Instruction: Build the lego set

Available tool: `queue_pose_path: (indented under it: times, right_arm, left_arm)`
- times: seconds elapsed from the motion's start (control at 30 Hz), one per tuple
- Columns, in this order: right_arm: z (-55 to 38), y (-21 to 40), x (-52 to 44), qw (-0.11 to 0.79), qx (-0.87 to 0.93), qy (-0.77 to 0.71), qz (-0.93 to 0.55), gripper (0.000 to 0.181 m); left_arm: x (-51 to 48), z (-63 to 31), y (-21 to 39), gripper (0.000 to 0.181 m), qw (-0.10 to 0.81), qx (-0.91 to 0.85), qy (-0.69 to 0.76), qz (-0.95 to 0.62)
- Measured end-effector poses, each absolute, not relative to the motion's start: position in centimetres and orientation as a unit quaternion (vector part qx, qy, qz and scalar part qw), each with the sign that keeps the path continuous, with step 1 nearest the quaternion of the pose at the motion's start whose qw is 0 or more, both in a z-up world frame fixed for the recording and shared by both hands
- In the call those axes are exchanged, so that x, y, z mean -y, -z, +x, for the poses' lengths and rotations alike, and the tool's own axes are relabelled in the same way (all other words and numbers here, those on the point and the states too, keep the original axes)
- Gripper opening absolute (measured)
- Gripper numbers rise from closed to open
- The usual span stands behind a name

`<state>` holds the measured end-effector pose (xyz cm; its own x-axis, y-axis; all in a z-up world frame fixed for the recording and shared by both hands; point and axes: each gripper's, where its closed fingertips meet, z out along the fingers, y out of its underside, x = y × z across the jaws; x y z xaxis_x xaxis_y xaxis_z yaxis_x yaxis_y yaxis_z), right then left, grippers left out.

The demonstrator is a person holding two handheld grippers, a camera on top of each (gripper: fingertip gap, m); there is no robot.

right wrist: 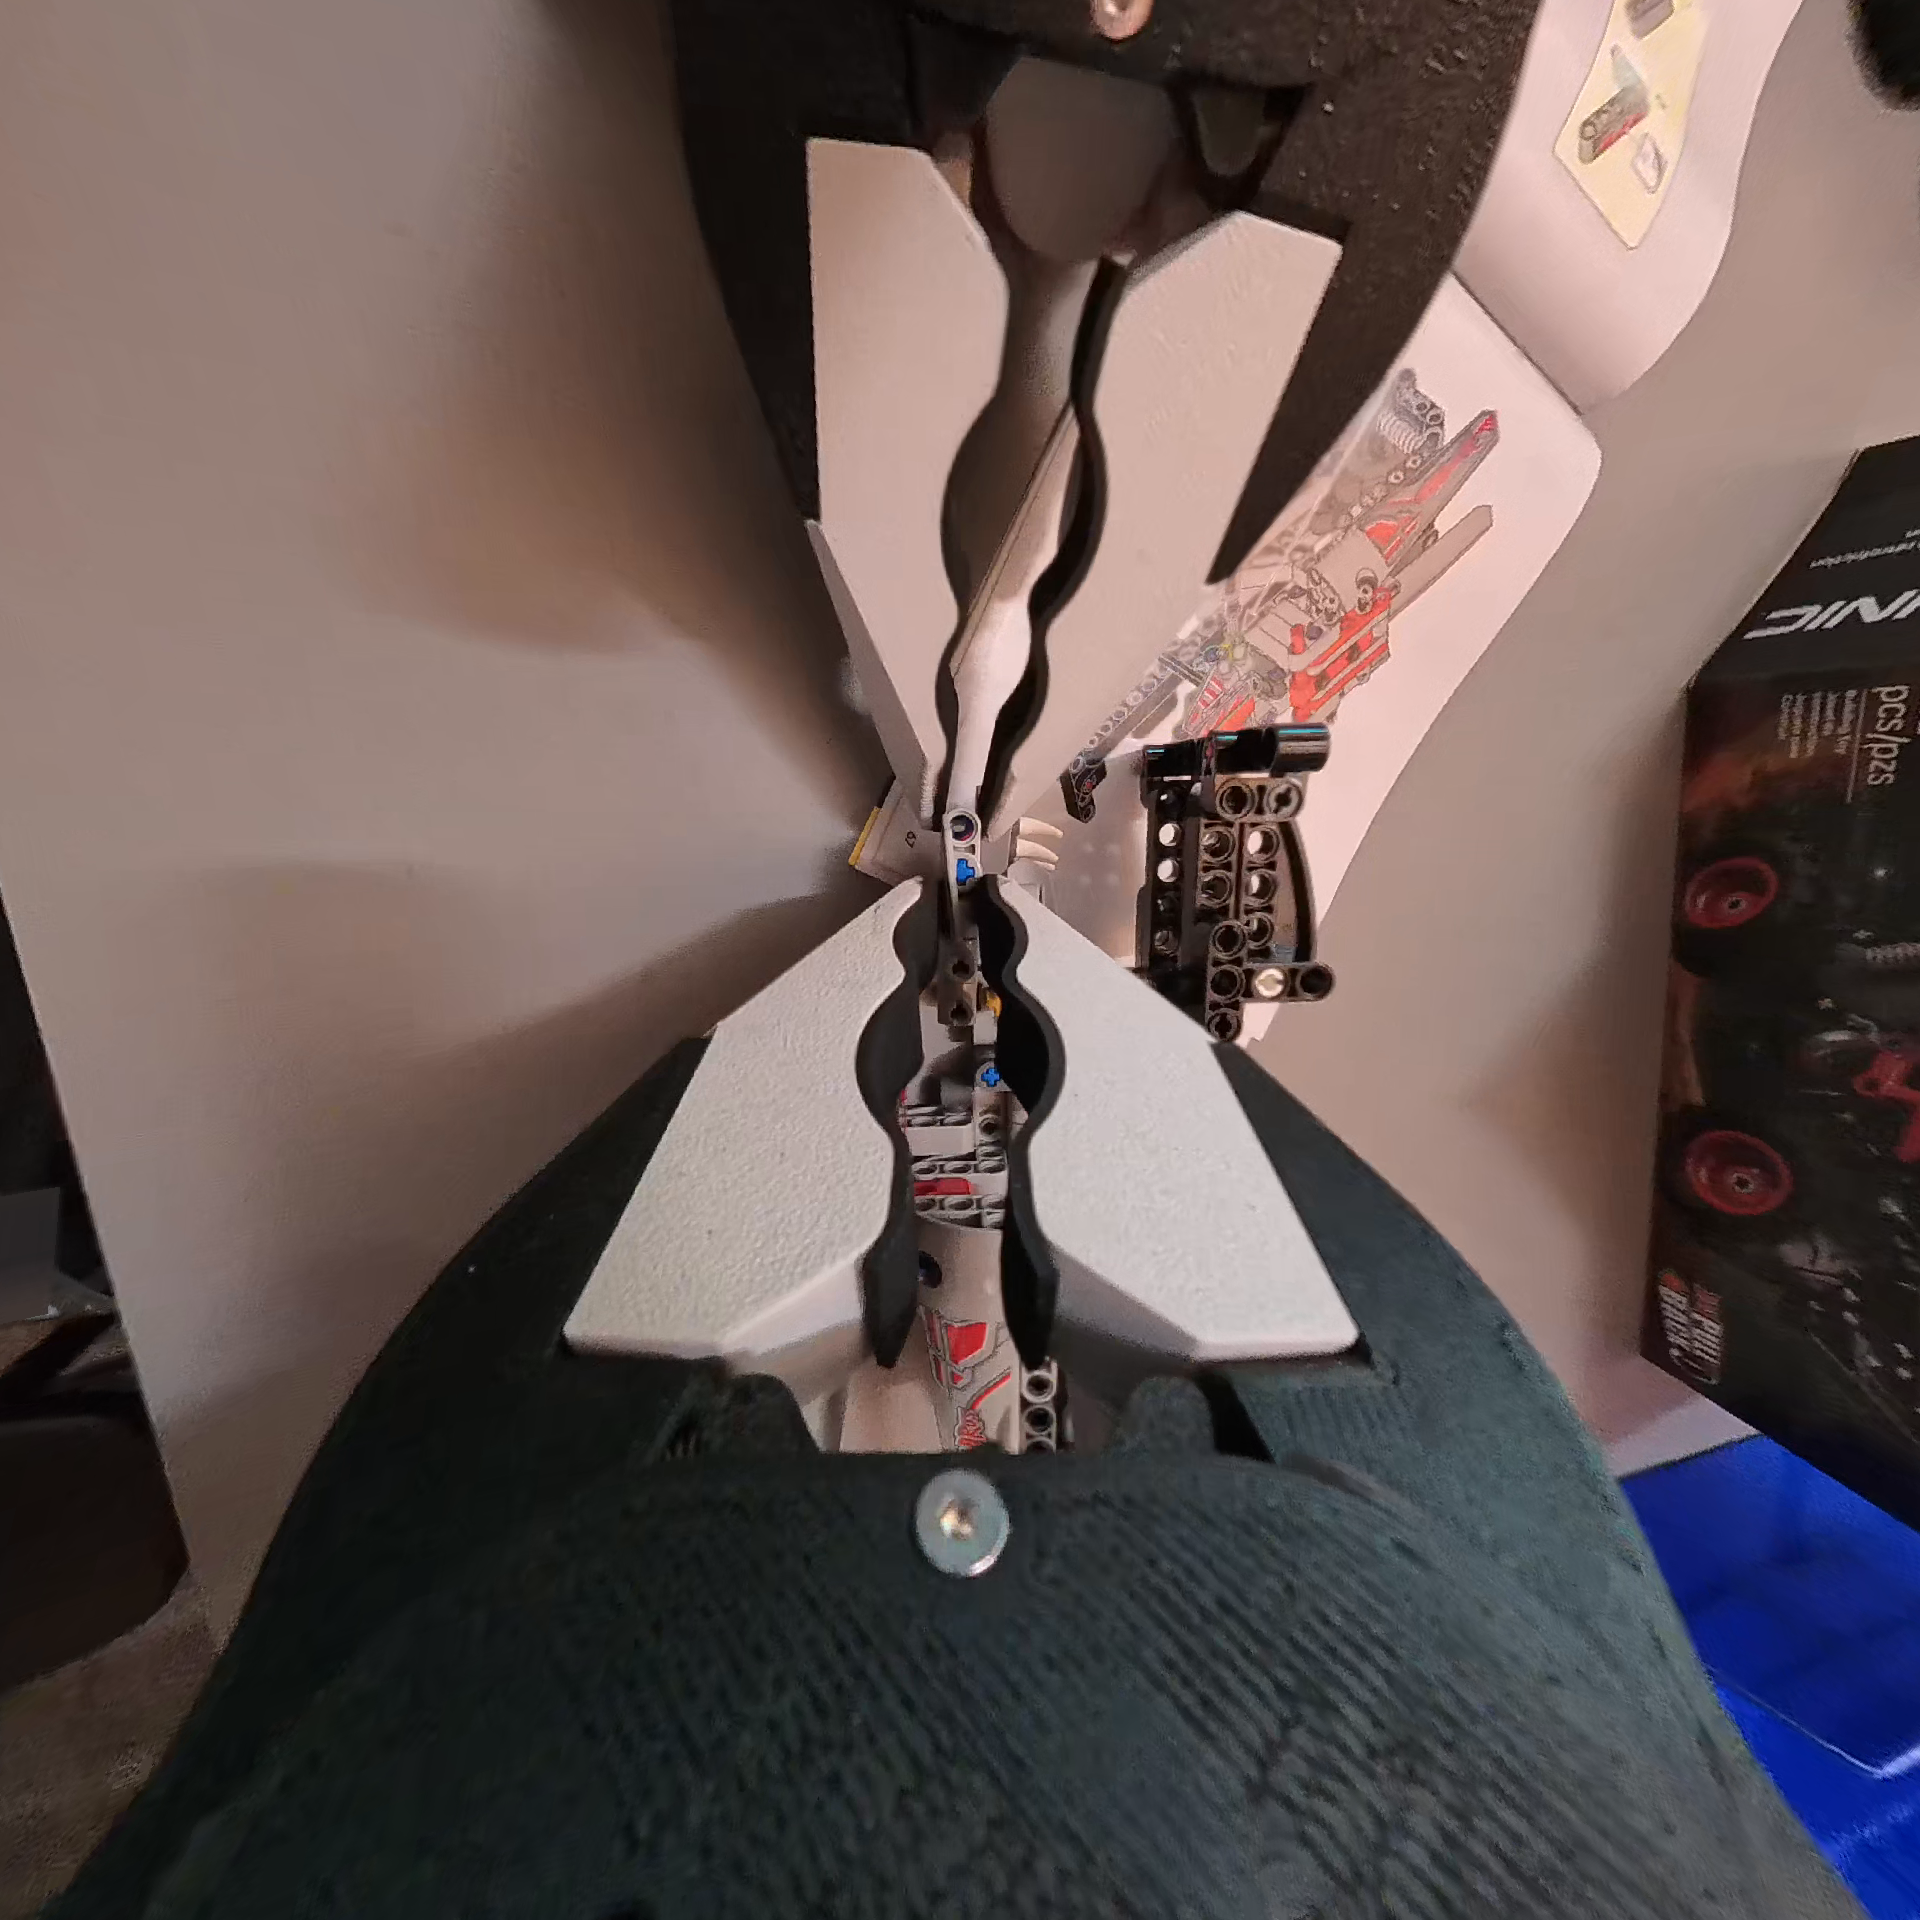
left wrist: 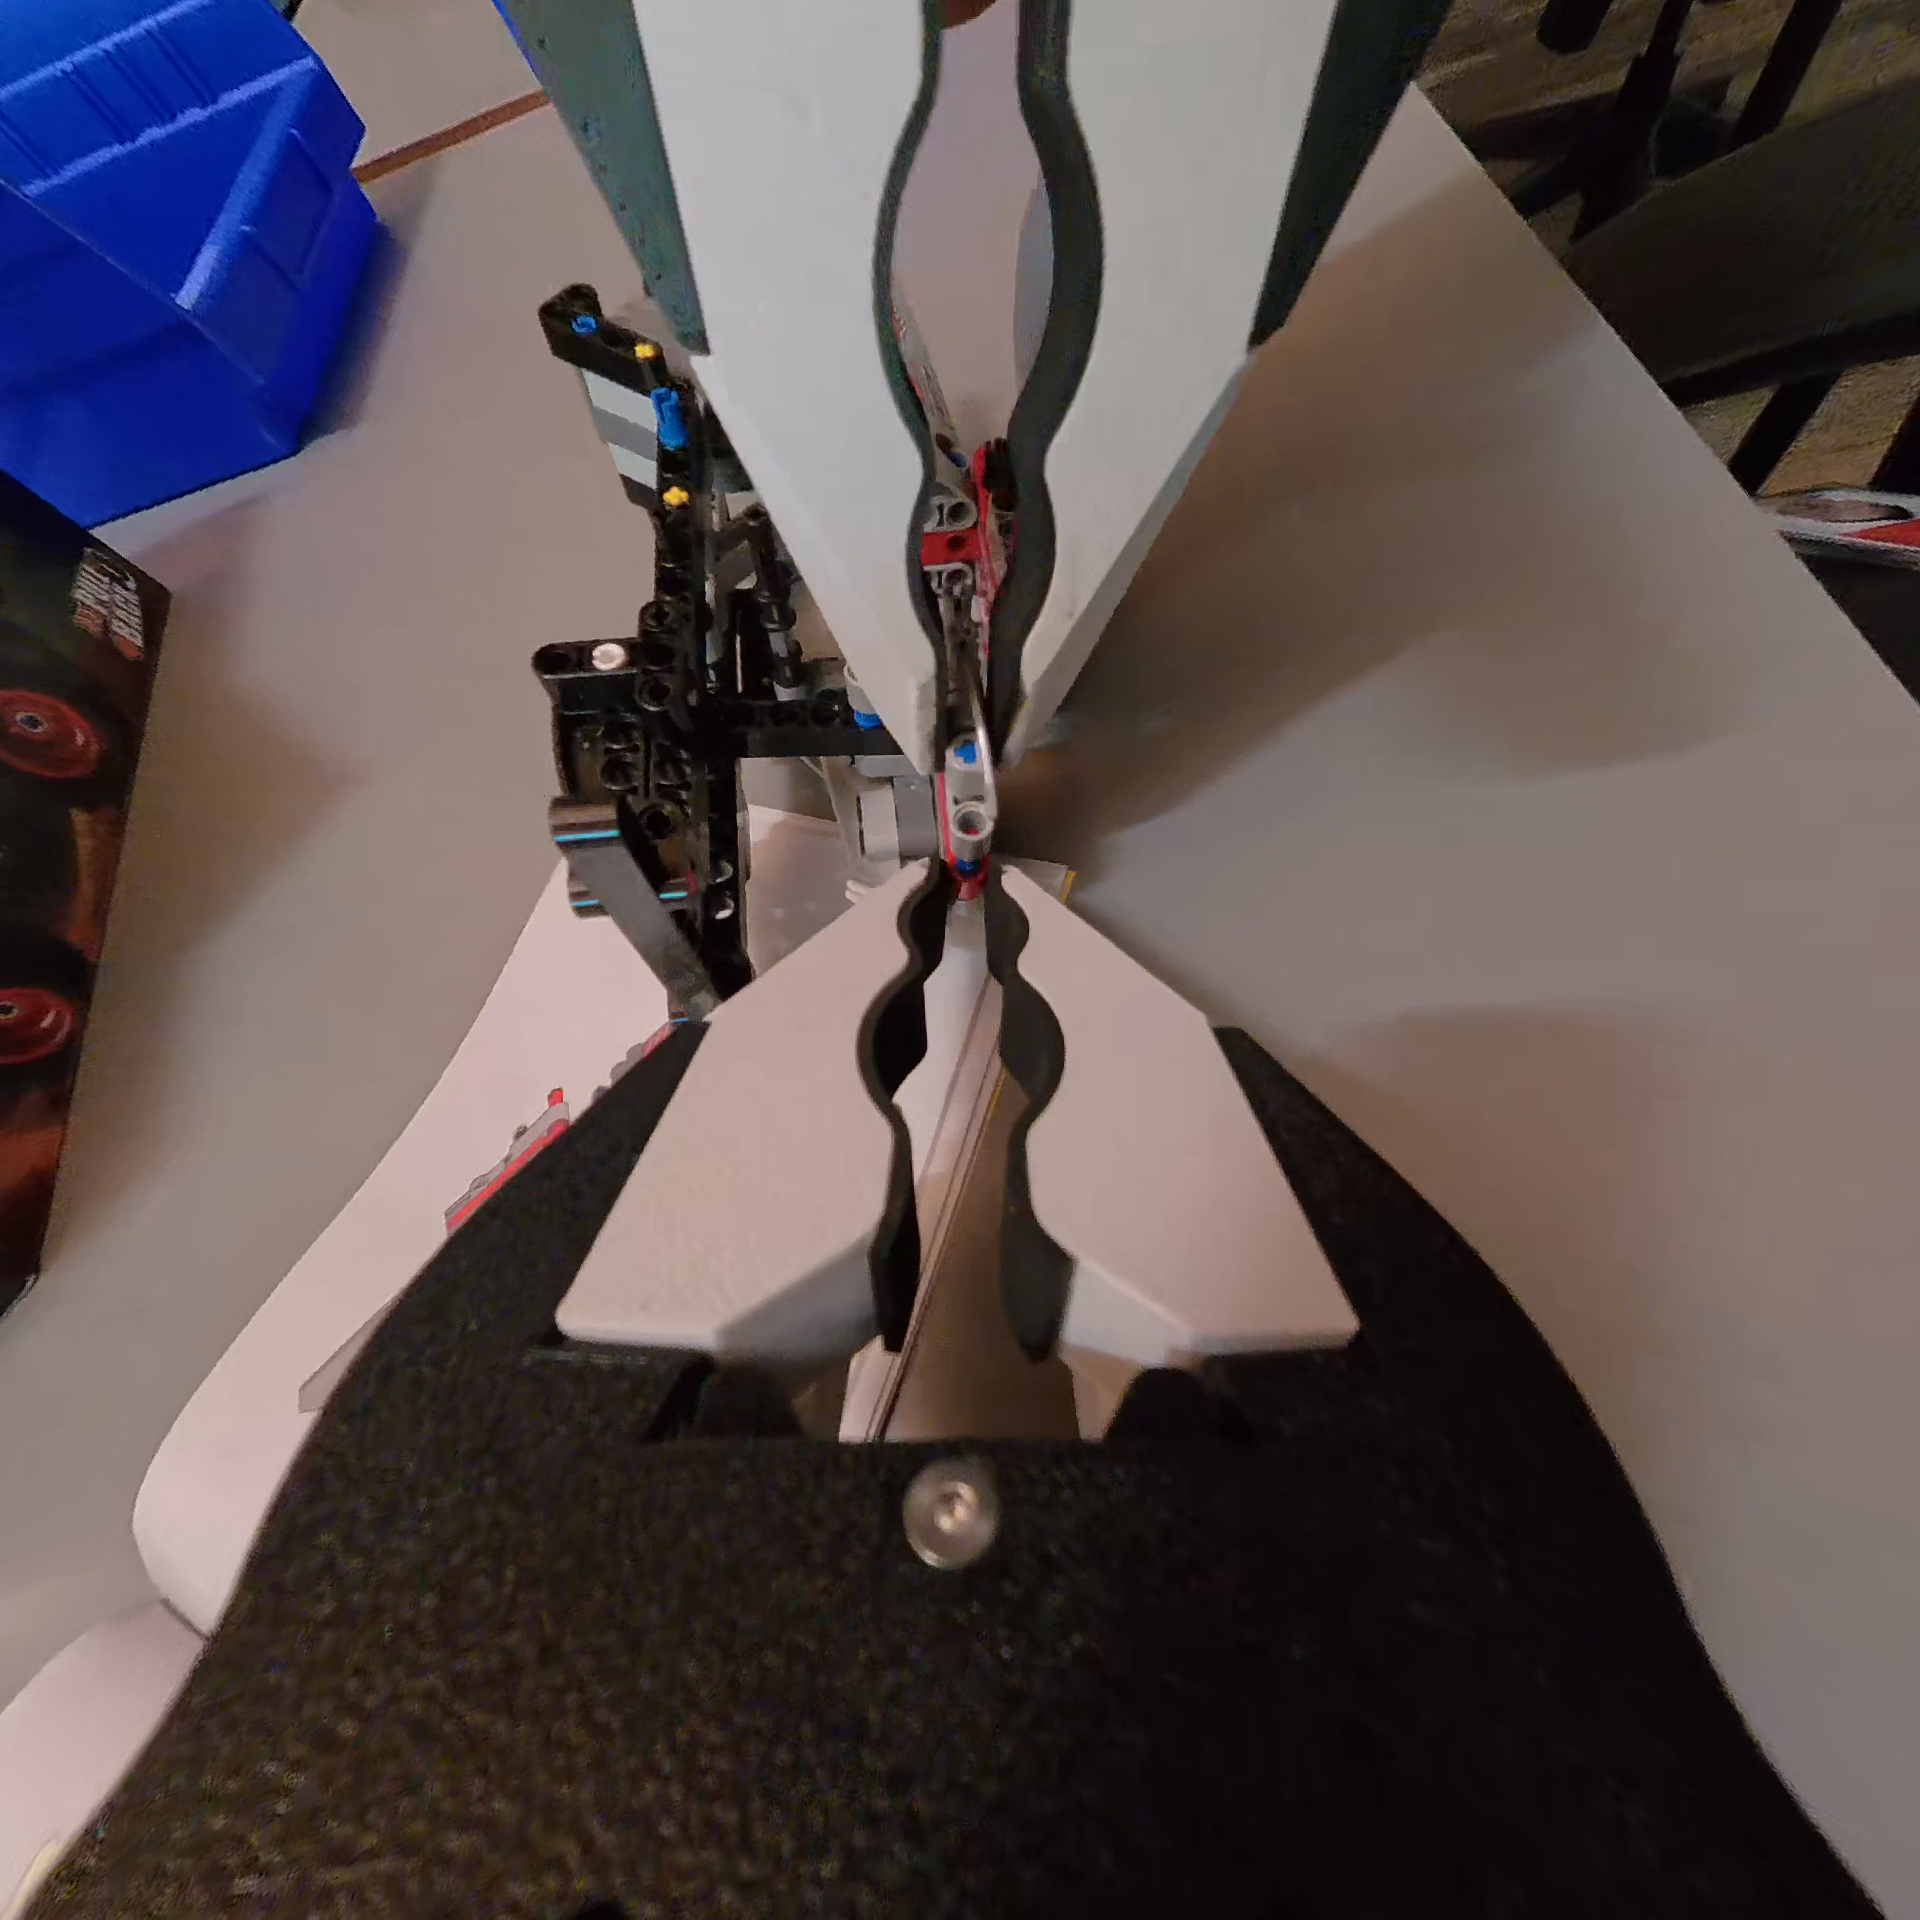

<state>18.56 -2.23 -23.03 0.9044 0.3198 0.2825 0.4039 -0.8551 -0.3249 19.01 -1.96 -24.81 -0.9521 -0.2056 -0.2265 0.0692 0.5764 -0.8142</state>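
— Looking along my left gripper (left wrist: 961,883): what's it doing?
— Its fingers are clamped on the tip of a grey-and-red lego beam (left wrist: 968,810), meeting my right gripper (left wrist: 971,717) head-on. The black lego frame (left wrist: 665,665) hangs just left of them above the white table (left wrist: 1455,727), with a blue bin (left wrist: 166,260) and the set's box (left wrist: 62,831) further left.

— And from the right?
— My right gripper (right wrist: 951,904) is clamped on the grey lego assembly (right wrist: 961,1101), its beam end (right wrist: 962,842) reaching the left gripper (right wrist: 971,790). The instruction booklet (right wrist: 1351,582) lies under the black frame (right wrist: 1236,894).
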Motion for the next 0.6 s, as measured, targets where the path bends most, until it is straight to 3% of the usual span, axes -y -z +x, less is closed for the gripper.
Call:
queue_pose_path:
  times: [0.27, 0.6]
  right_arm:
    - [18.31, 23.48, 2.17, 0.154, 0.219, 0.132, -0.954, 0.006]
    - [18.64, 23.34, 2.01, 0.206, 0.187, 0.122, -0.953, 0.006]
  left_arm:
    - [2.05, 18.95, 25.19, 0.004, 0.152, -0.880, 0.448, -0.030]
    - [2.01, 18.81, 24.41, 0.013, 0.168, -0.867, 0.468, -0.023]
